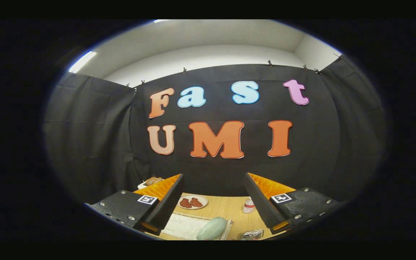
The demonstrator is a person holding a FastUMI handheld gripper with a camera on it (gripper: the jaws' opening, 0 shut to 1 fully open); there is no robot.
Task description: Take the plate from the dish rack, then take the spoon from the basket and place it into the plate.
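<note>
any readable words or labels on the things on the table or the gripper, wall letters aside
None can be read.
Small bottle on the table: label too small and blurred.
Gripper, fingers open above the dish rack and pale green plate: black-and-white square tags carry patterns, not words.

No word or number can be read on the things here. Each finger of the gripper (213, 191), spread wide with nothing between them, carries a square black-and-white marker (147, 199), at lower left and lower right. The label on the small bottle (248, 206), lower middle, is too small to read
</note>
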